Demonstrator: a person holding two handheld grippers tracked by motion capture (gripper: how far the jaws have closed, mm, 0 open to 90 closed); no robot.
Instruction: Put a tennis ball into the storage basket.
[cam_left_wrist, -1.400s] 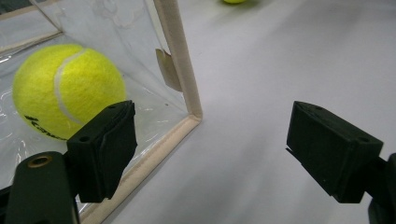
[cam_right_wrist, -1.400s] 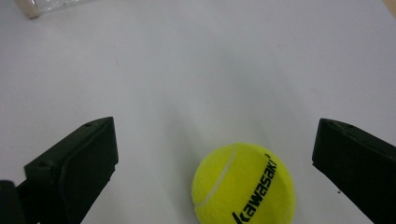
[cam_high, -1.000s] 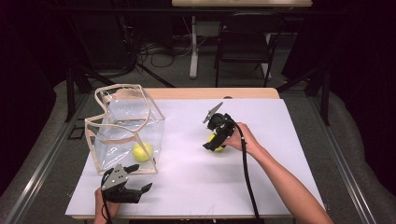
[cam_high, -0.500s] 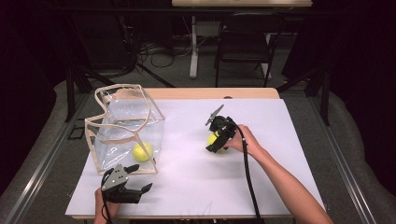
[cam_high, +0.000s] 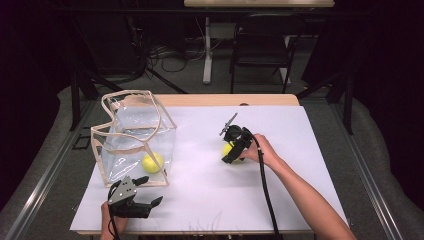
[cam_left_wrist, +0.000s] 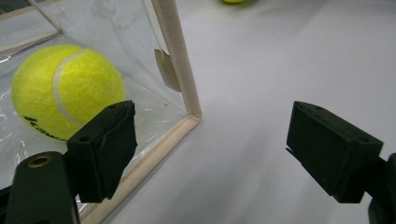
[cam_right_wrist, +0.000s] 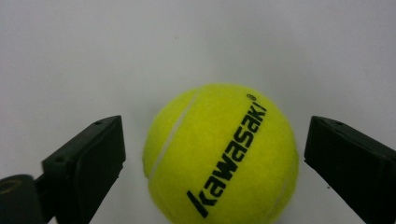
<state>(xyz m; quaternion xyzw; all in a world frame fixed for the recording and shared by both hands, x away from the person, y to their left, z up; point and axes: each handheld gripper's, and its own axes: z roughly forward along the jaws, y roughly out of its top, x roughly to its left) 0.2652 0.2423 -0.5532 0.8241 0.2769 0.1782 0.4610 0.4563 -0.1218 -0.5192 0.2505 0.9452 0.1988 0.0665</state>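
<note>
Right gripper (cam_right_wrist: 212, 158) jaws just closing around the tennis ball (cam_right_wrist: 220, 154) on the table (cam_high: 200, 190), pads not yet touching; grasp imminent. Left gripper (cam_left_wrist: 210, 154) wide open, empty.

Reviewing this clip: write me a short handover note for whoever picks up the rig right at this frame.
Right tongs: open, straddling the loose tennis ball on the white table sheet; the jaws have just been closing, pads not yet touching it.
Left tongs: open, holding nothing, resting near the front corner of the clear bag.
Done: one ball already lies inside the clear bag.
Left, as it looks: close on the loose ball, lift it and carry it over to the bag's open top, probably dropping it beside the first.
</note>
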